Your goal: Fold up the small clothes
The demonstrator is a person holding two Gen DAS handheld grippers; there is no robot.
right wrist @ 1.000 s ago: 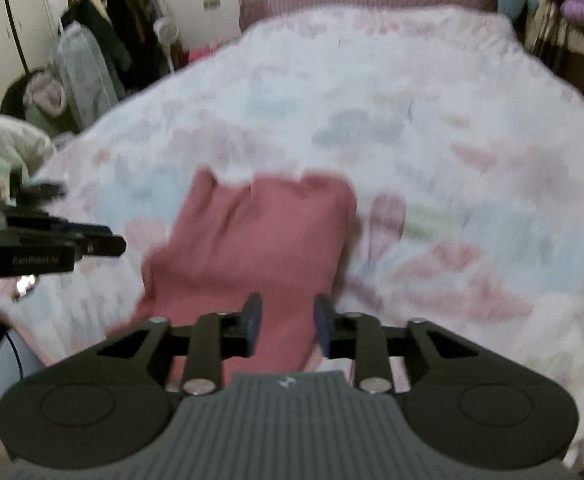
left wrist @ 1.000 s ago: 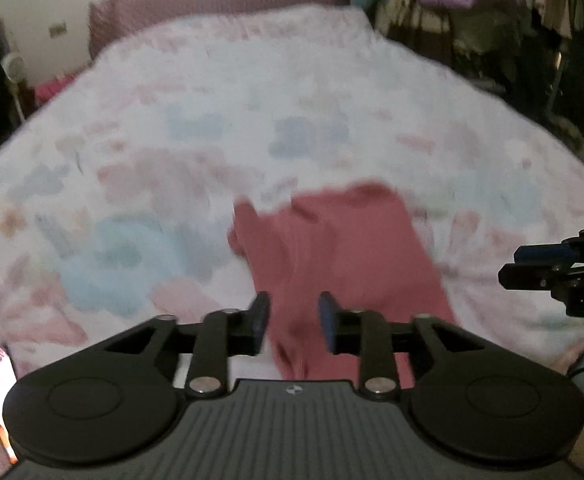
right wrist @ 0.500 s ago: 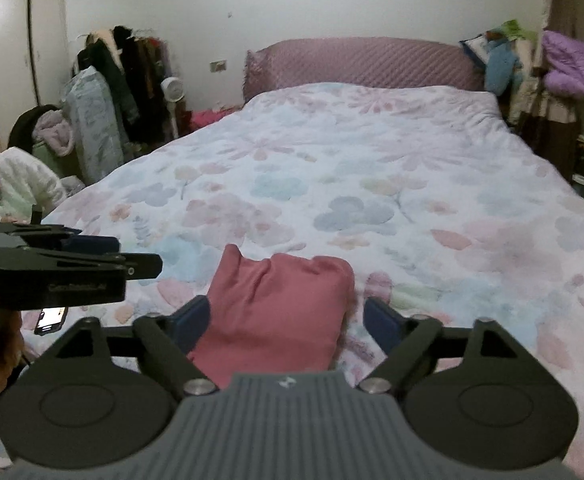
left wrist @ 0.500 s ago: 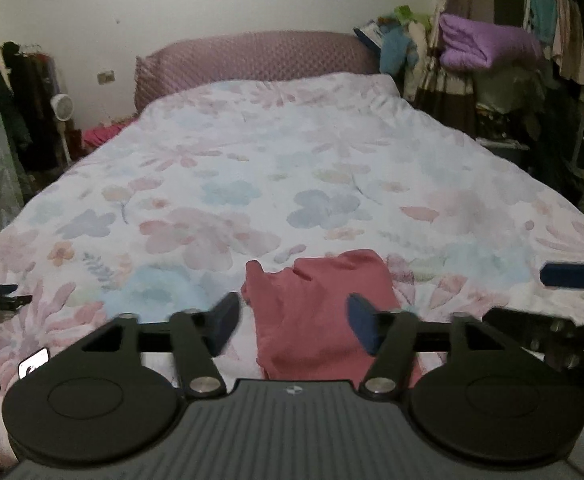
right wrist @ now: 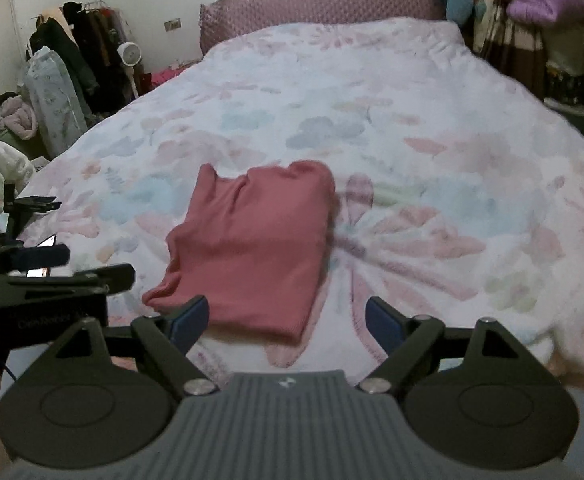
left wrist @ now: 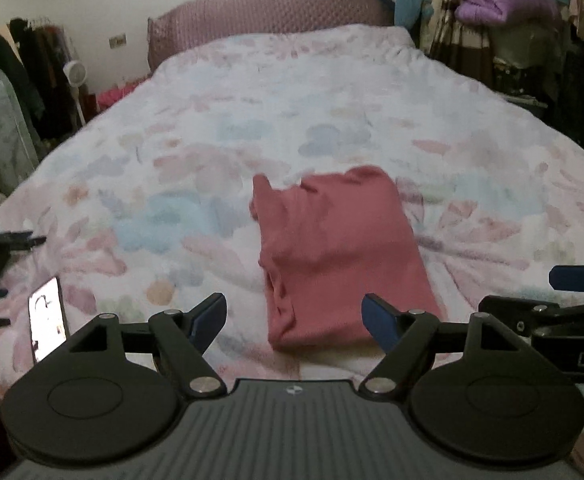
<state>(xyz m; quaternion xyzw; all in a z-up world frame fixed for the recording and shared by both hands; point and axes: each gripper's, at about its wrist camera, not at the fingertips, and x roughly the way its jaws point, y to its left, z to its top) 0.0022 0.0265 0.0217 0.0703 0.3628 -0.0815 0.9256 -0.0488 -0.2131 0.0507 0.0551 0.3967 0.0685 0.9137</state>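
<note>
Left wrist view: we see our left gripper (left wrist: 294, 318) spread wide, holding nothing, folded red garment (left wrist: 340, 256) at center frame on the floral duvet (left wrist: 292, 120). Right gripper (right wrist: 288, 322) likewise gapes empty; only there, a fan (right wrist: 129, 54) upper left.

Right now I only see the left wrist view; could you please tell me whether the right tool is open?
Observer: Yes, the right tool is wide open and holds nothing.
Operator: Thank you. Where does the red folded garment sit relative to it?
Observer: The red folded garment has its near edge showing between that tool's fingers.
Operator: Is my left tool visible there?
Observer: Yes, the left tool is at the left edge, open, beside the garment's near-left corner.
</note>
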